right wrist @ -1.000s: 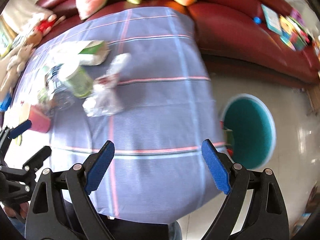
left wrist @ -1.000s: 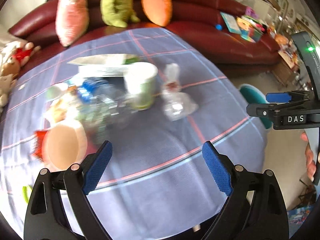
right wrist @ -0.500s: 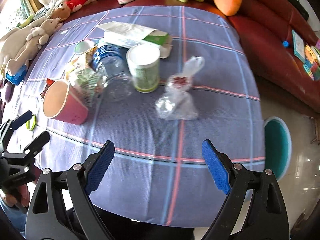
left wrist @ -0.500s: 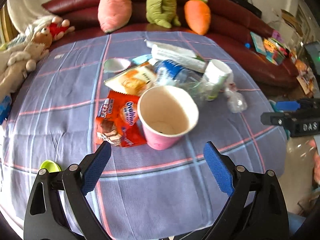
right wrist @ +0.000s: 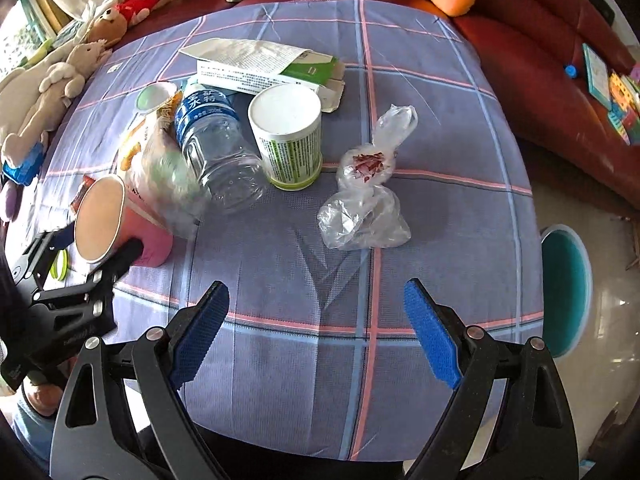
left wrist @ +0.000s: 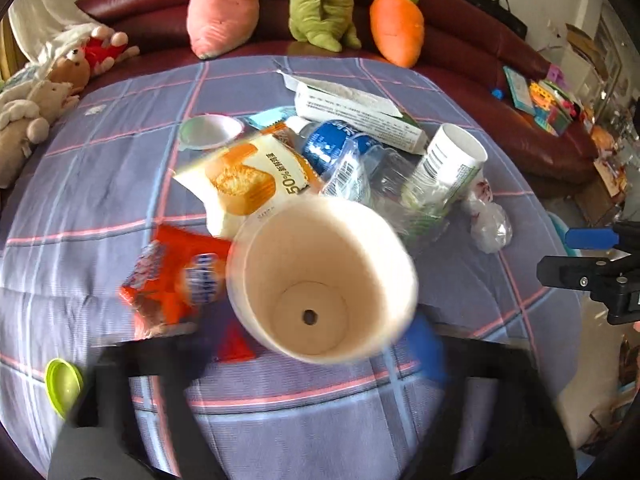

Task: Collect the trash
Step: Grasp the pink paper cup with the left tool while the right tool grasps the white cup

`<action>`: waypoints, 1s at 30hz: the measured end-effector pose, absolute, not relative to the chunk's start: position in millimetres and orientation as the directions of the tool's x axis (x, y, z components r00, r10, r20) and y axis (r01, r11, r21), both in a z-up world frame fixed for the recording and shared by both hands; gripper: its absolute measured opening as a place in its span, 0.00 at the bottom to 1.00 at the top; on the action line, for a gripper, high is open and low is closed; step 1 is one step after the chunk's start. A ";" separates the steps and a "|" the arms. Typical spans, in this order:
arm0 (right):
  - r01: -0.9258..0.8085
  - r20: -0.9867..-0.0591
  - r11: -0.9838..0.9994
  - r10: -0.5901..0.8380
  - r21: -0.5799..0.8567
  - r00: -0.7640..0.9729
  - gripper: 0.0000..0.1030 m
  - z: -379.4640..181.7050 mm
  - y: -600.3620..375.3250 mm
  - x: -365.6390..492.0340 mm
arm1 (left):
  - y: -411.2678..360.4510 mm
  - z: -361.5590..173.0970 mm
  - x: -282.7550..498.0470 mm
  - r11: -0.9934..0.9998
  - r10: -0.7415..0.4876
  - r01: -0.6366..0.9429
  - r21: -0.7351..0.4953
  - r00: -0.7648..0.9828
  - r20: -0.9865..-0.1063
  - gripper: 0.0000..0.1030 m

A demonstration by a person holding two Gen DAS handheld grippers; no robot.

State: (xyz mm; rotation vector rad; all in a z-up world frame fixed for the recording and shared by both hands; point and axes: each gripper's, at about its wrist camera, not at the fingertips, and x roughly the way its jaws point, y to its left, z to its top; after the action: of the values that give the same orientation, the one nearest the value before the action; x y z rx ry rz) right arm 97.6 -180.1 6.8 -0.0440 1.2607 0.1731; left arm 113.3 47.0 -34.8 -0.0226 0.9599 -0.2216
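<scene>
A pink paper cup [left wrist: 324,280] lies tipped toward my left gripper [left wrist: 320,344], whose blurred jaws stand around it; in the right wrist view the cup [right wrist: 116,224] sits between the left fingers. Behind it lie an orange snack wrapper [left wrist: 172,280], a biscuit packet [left wrist: 244,184], a clear water bottle [right wrist: 216,148], a white-green cup upside down [right wrist: 288,136], a carton [right wrist: 264,68] and a knotted plastic bag [right wrist: 364,200]. My right gripper [right wrist: 316,344] is open and empty above the cloth near the table's front edge.
The table carries a purple checked cloth [right wrist: 400,280]. A green lid [left wrist: 62,384] lies at the front left, a small white bowl [left wrist: 208,132] further back. Plush toys line the red sofa [left wrist: 460,52]. A teal bin [right wrist: 564,292] stands on the floor right of the table.
My left gripper has moved in on the pink cup, which now fills the space between its jaws. My right gripper has swung left and closer to the table.
</scene>
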 end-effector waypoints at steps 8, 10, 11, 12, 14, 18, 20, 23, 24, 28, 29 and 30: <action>-0.166 -0.941 0.984 0.118 0.067 0.318 0.82 15.7 -173.6 105.9 | 52.4 -8.5 105.2 0.969 -0.235 0.205 -0.141 0.571 -0.786 0.54; -0.164 -0.938 0.984 0.117 0.066 0.327 0.82 19.2 -173.5 109.8 | 54.5 0.9 104.2 0.966 -0.244 0.212 -0.145 0.580 -0.777 0.54; -0.161 -0.936 0.985 0.118 0.067 0.332 0.82 21.0 -173.6 112.1 | 55.7 6.2 104.2 0.965 -0.248 0.216 -0.147 0.587 -0.770 0.54; -0.156 -0.934 0.985 0.119 0.069 0.336 0.82 22.6 -174.0 114.7 | 56.7 9.3 104.2 0.965 -0.251 0.216 -0.150 0.592 -0.766 0.55; -0.147 -0.931 0.987 0.112 0.064 0.347 0.82 25.8 -173.7 121.0 | 60.6 18.2 106.3 0.964 -0.260 0.211 -0.164 0.604 -0.753 0.55; -0.166 -0.927 0.983 0.131 0.076 0.352 0.82 30.5 -163.5 128.5 | 69.7 30.0 114.1 0.965 -0.258 0.194 -0.174 0.621 -0.740 0.55; -0.200 -0.923 0.978 0.131 0.061 0.361 0.82 37.6 -151.7 136.1 | 76.2 35.0 121.1 0.964 -0.264 0.186 -0.188 0.620 -0.739 0.55; -0.241 -0.916 0.969 0.136 0.044 0.377 0.82 49.4 -137.4 150.9 | 82.3 39.8 131.7 0.968 -0.252 0.171 -0.186 0.620 -0.743 0.56; -0.249 -0.918 0.968 0.133 0.038 0.375 0.82 51.1 -134.6 156.6 | 82.9 39.0 134.9 0.965 -0.261 0.174 -0.196 0.610 -0.748 0.56; -0.222 -0.923 0.975 0.104 0.021 0.370 0.82 45.1 -140.5 176.2 | 75.4 38.2 140.9 0.965 -0.261 0.192 -0.180 0.600 -0.756 0.56; -0.208 -0.926 0.978 0.103 0.027 0.364 0.82 40.8 -143.7 181.4 | 74.6 38.4 143.3 0.964 -0.265 0.194 -0.184 0.598 -0.756 0.56; -0.199 -0.927 0.980 0.100 0.028 0.361 0.82 37.3 -146.0 185.3 | 74.6 38.0 145.1 0.963 -0.267 0.194 -0.186 0.597 -0.757 0.56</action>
State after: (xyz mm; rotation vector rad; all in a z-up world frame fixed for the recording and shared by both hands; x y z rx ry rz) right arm 185.3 -146.0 37.3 -0.0947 1.1860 0.1930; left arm 145.1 74.6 38.0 -0.0875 0.8923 -0.2676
